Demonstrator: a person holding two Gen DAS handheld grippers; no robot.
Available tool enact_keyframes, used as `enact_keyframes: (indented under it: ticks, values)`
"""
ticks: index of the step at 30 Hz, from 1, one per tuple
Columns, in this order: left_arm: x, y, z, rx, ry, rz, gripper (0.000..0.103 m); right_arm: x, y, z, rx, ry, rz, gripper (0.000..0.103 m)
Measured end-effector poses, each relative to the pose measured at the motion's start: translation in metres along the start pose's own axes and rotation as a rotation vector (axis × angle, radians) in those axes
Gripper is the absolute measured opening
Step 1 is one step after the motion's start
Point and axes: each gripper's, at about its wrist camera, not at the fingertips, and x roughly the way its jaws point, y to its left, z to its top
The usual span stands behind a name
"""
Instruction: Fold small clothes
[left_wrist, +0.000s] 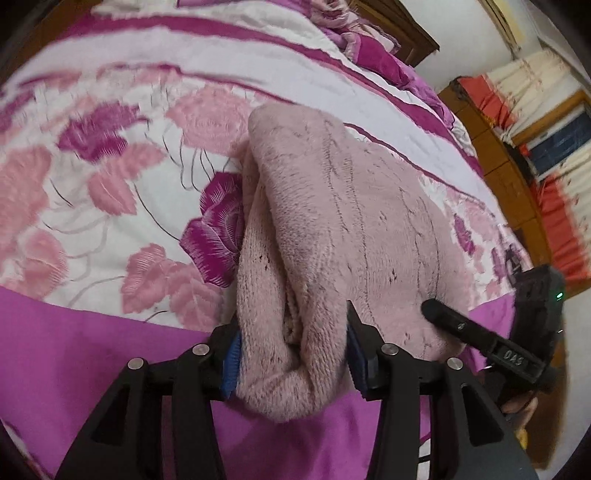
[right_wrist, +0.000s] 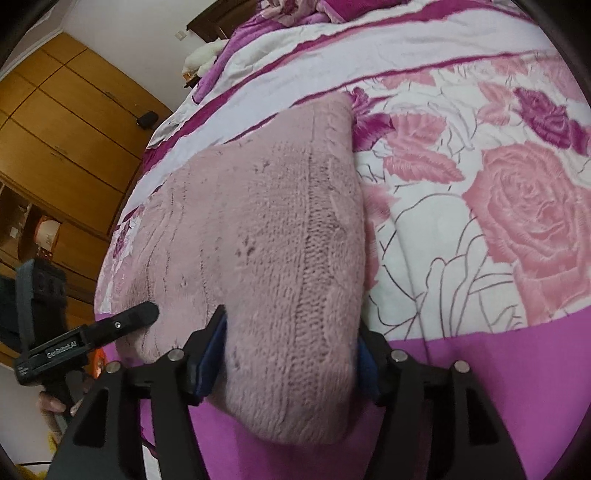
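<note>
Pink knitted garment (left_wrist: 332, 229), folded, on the floral bedspread (left_wrist: 110, 177); left gripper (left_wrist: 291, 354) and right gripper (right_wrist: 291, 354) each clench its near edge. Wooden wardrobe (right_wrist: 66, 122) stands beyond the bed.

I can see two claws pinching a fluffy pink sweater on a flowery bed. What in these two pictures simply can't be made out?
- Left wrist view: the left gripper has the pink sweater bunched between its pads, hiding their tips.
- Right wrist view: the right gripper likewise; the sweater covers its right pad.
- Both views: sleeves and neckline are folded under, so the garment's shape is unclear.
- The bedspread beneath the sweater is hidden.
</note>
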Motion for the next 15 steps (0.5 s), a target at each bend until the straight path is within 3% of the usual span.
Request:
enact_keyframes:
  ticks: [7,10,15]
  values:
    - [-0.023,-0.024,-0.017,0.102,-0.094,0.164,0.024,-0.023,0.017,-0.006,-0.067,-0.084,-0.084,0.069]
    - [-0.028,-0.037,-0.025,0.150,-0.137,0.234,0.024,-0.037,0.029,-0.012,-0.116,-0.138,-0.124,0.076]
    - [-0.019,-0.044,-0.033,0.139,-0.131,0.260,0.024,-0.049,0.047,-0.024,-0.185,-0.177,-0.161,0.081]
